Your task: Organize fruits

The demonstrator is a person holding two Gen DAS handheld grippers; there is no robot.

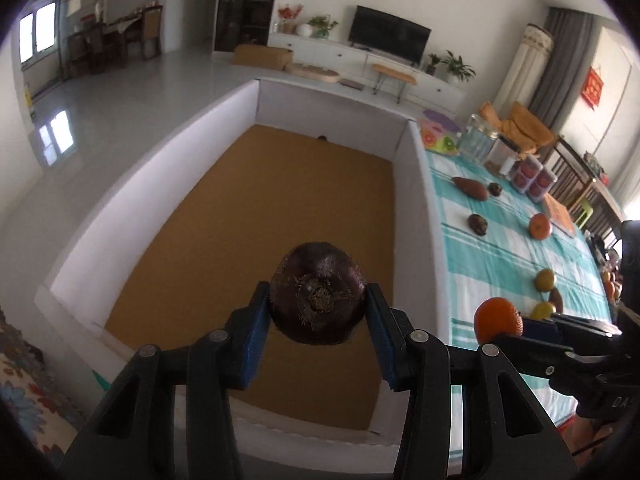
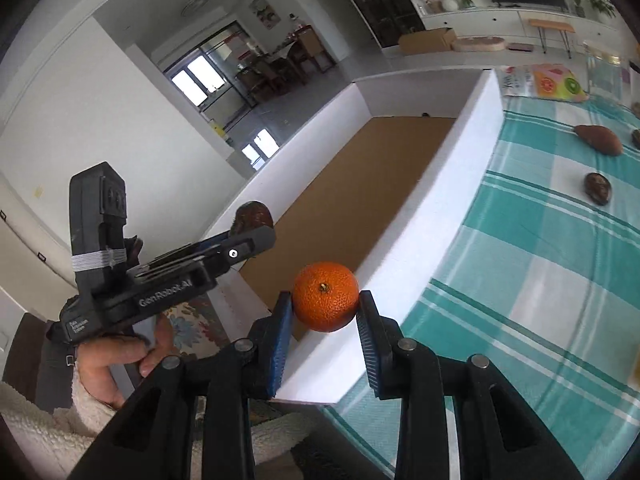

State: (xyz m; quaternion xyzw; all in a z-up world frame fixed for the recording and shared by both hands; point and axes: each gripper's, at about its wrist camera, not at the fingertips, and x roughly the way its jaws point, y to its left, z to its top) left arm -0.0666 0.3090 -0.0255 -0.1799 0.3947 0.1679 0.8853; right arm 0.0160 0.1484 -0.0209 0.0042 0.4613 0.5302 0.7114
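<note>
Left wrist view:
- Left gripper: you are clamping its blue pads on a dark purple fruit, stem scar facing the camera, held above the box.
- Box: white walls, brown cardboard floor; it is sitting just beside the tabletop, and one small dark speck is lying at its far wall.
- Tabletop: a teal-and-white checked cloth is covering it.
- Loose fruit on the cloth: a brown oblong fruit, two small dark fruits, an orange-red fruit, and a green-yellow fruit nearer you.
- Jars and clear tubs are standing at the far end of the cloth.
- Right gripper: it is coming in from the right edge, carrying an orange.

Right wrist view:
- Right gripper: you are holding its pads tight on the orange, stem toward the camera, over the box's near wall, where box and cloth are meeting.
- Left gripper: your left hand is holding it at the left, and the dark fruit is showing at its tip, over the far side of the box.
- Still lying on the cloth: the brown oblong fruit and one dark fruit, well apart from the box.
</note>
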